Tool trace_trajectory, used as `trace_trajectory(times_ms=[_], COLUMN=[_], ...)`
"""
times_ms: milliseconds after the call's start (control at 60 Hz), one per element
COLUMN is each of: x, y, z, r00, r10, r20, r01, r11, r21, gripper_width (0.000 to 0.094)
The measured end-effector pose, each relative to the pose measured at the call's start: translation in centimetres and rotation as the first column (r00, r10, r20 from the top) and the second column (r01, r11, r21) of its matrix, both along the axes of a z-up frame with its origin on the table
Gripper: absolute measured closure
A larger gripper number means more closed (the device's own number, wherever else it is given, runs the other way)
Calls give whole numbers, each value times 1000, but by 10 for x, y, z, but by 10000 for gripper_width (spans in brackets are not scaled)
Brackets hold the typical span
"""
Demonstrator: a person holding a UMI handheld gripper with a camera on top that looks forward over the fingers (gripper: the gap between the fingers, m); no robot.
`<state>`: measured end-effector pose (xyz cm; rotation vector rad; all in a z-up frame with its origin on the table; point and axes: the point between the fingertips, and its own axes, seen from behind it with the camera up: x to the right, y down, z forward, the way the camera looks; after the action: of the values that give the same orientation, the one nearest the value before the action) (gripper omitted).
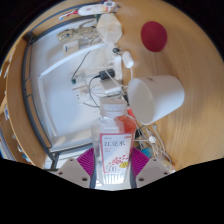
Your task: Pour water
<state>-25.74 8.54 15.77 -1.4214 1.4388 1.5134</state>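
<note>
With the gripper (112, 172) fingers clamped on the labelled water bottle (113, 148) between them, and the white cup (156, 97) tipped sideways just ahead, poured water would probably spill over the table (195, 45).

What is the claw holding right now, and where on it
The claw is shut on a water bottle, gripping its labelled lower body between both pads.

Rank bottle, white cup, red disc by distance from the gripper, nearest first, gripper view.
1. Water bottle: between the fingers of the gripper, pads against its sides.
2. White cup: lying on its side just beyond the bottle, to the right.
3. Red disc: far end of the table, beyond the cup.
</note>
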Motion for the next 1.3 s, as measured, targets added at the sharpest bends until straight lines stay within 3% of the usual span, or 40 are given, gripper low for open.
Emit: trace_trajectory(times_ms=[50,167,267,350,483,633,983,1167,1250,1300], x=[2,4,26,55,115,179,243,245,245,245], y=[-1,-6,-9,-9,-7,-8,2,11,10,10], z=[14,43,73,89,90,54,-51,-67,-84,-81], r00=[999,929,721,488,116,-205,-270,-227,-229,-234], r10=[-1,61,59,16,-18,51,133,65,87,61], r20=[50,366,690,872,993,977,954,972,970,970], r01=[-1,-102,-199,-227,-205,-127,-62,-80,-83,-90], r11=[1000,990,972,968,978,989,986,993,991,992], r21=[28,95,125,109,42,-78,-155,-85,-109,-84], gripper_width=[459,460,458,459,456,450,449,442,425,424])
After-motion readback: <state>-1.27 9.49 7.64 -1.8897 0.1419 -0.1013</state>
